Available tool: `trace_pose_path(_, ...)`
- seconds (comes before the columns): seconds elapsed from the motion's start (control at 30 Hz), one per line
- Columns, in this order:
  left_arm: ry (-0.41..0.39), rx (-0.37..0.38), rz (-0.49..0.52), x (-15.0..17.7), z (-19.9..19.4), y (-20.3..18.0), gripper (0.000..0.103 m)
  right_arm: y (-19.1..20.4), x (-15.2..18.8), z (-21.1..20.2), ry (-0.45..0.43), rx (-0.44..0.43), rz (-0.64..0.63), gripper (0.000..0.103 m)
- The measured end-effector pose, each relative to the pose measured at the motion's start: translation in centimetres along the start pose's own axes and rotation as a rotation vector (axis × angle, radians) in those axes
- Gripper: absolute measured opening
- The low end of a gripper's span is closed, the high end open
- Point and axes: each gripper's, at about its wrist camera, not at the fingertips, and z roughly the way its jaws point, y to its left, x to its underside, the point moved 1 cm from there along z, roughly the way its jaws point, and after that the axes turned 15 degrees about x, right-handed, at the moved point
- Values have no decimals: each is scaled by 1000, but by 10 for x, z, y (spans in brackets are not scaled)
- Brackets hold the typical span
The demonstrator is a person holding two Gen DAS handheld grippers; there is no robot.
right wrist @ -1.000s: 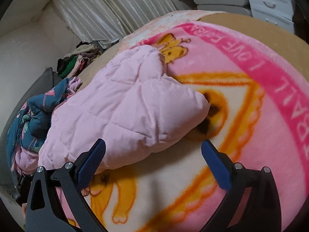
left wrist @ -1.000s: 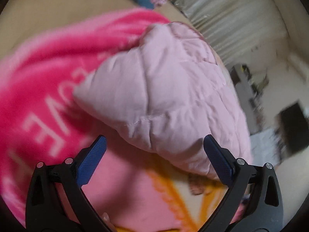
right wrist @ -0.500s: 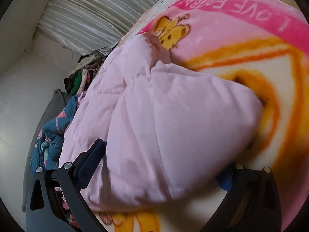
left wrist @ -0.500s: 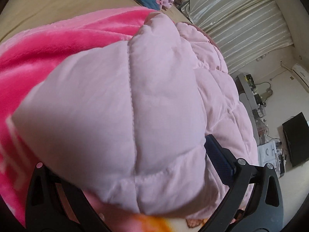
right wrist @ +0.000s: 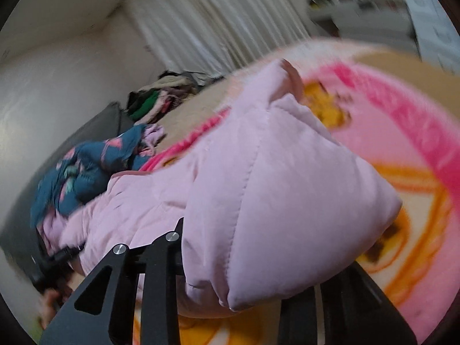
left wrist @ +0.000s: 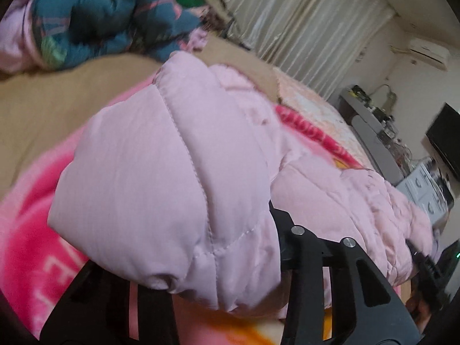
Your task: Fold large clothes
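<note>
A pale pink quilted jacket (left wrist: 172, 158) lies on a pink cartoon blanket (left wrist: 31, 230) spread over the bed. My left gripper (left wrist: 201, 258) is closing on one puffy corner of it, and the padding bulges over the fingertips and hides them. In the right wrist view the same jacket (right wrist: 273, 187) has its other corner bunched between the jaws of my right gripper (right wrist: 258, 258), which is closing too. Both corners are raised off the blanket (right wrist: 402, 132). The jacket sags between the two grippers.
A dark blue patterned garment (left wrist: 100, 8) lies crumpled at the bed's far side, with a pile of clothes (right wrist: 161, 95) beyond it. Pleated curtains (left wrist: 302, 23) hang behind the bed. A white drawer unit (left wrist: 425, 189) and a dark screen (left wrist: 445, 143) stand to the right.
Both grippers went from wide open beside the jacket to closed on its two corners. Both then rose, lifting the corners off the blanket.
</note>
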Motion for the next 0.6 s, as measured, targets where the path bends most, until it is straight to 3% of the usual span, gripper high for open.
trace_pose_path(0.1, -11, 23, 29, 5, -20, -14, 31, 29, 8, -46, -80, 41, -180, 28)
trace_pose_path(0.23, -7, 20, 77, 26, -46, -22, 31, 42, 38, -93, -134, 51, -297, 28)
trace_pose_path(0.6, 14, 13, 160, 90, -103, -28, 31, 11, 104, -148, -120, 84, -277, 28)
